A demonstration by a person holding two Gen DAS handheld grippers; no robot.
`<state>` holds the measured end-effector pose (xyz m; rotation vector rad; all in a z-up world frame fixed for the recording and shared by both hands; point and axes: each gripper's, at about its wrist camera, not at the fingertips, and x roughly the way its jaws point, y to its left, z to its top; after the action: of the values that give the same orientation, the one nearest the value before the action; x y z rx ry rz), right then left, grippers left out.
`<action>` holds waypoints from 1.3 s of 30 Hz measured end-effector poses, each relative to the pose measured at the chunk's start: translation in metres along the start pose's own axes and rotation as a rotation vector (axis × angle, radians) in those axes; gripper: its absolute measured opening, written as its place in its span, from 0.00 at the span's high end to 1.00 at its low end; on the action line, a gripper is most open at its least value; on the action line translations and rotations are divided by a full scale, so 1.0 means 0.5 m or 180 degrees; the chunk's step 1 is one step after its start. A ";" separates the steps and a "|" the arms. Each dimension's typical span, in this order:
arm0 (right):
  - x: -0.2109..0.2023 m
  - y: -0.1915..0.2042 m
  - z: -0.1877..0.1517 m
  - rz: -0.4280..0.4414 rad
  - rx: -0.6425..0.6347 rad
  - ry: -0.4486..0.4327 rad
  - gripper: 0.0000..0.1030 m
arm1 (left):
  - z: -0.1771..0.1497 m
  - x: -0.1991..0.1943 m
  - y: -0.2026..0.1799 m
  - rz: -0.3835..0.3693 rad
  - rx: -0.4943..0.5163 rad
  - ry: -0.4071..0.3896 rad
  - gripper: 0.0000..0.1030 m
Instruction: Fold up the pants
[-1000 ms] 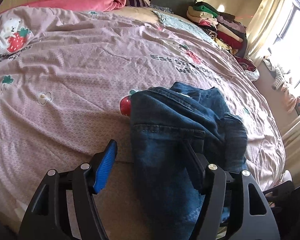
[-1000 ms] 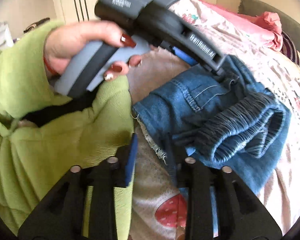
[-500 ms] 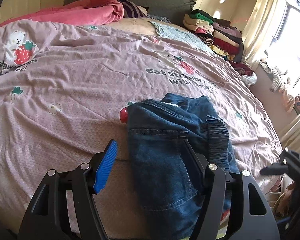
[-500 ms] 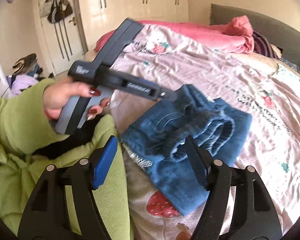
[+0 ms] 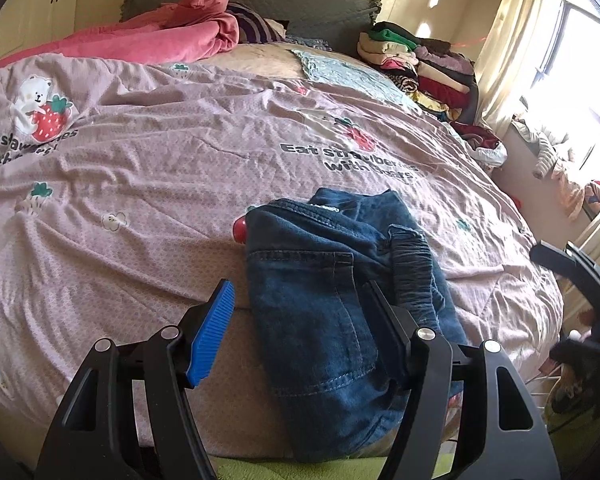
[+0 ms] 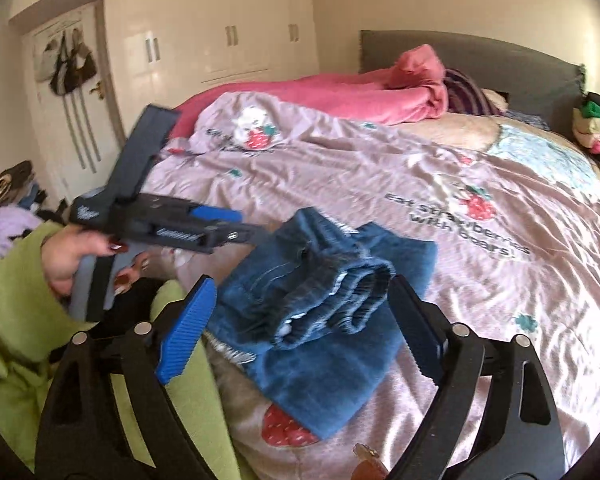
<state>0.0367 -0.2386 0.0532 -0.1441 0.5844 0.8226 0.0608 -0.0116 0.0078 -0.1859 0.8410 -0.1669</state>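
Observation:
The blue denim pants (image 5: 324, 312) lie folded in a small bundle on the pink strawberry-print bedsheet (image 5: 140, 160), near the bed's front edge. The elastic waistband (image 6: 356, 292) is rolled on top. My left gripper (image 5: 300, 320) hovers open just above the pants. Its blue pad (image 5: 214, 332) is over the bare sheet, apart from the denim. My right gripper (image 6: 300, 320) points at the pants (image 6: 324, 344) from the other side, its jaws opening wide with nothing pressed between them. In the right wrist view a hand (image 6: 64, 260) holds the left gripper (image 6: 240, 226).
A pink blanket (image 5: 160, 40) is heaped at the grey headboard (image 5: 300, 0). A stack of folded clothes (image 5: 416, 64) stands at the bed's far right corner, by the curtained window (image 5: 572, 60). A green sleeve (image 6: 12, 340) fills the near left. White wardrobes (image 6: 220, 32) stand behind.
My right gripper has spread from nearly shut at the pants' edge to wide, and has pulled back and up. The left gripper rose slightly, still open.

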 end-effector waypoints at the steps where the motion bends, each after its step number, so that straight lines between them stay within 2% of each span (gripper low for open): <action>1: 0.002 -0.007 0.000 -0.0026 0.0040 0.0001 0.18 | -0.001 0.000 0.000 0.0007 0.0001 -0.0001 0.29; 3: 0.008 -0.018 -0.001 -0.0093 0.0114 0.0021 0.17 | -0.003 -0.001 0.002 0.0038 -0.0007 -0.0001 0.06; 10: 0.030 -0.060 -0.012 -0.0259 0.0403 0.0094 0.16 | -0.007 -0.003 0.001 0.0034 0.0014 -0.0014 0.06; 20: 0.077 -0.092 -0.026 -0.0413 0.0556 0.0317 0.15 | -0.015 0.020 0.012 0.0100 -0.0016 0.0066 0.06; 31: 0.145 -0.140 -0.044 -0.0317 0.0886 0.0551 0.15 | -0.030 0.084 0.041 0.0155 -0.0160 0.0254 0.06; 35: 0.173 -0.162 -0.047 -0.0256 0.1010 0.0643 0.15 | -0.028 0.100 0.050 0.0045 -0.0250 0.0297 0.06; 37: 0.194 -0.175 -0.053 -0.0223 0.1108 0.0760 0.22 | -0.026 0.106 0.050 -0.0015 -0.0272 0.0313 0.06; 39: 0.208 -0.182 -0.060 -0.0070 0.1217 0.0807 0.24 | -0.028 0.112 0.045 -0.0100 -0.0285 0.0350 0.07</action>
<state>0.1451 -0.2431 -0.0371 0.0970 0.9665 0.6619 0.0887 -0.0033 -0.0473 -0.2760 0.9560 -0.1703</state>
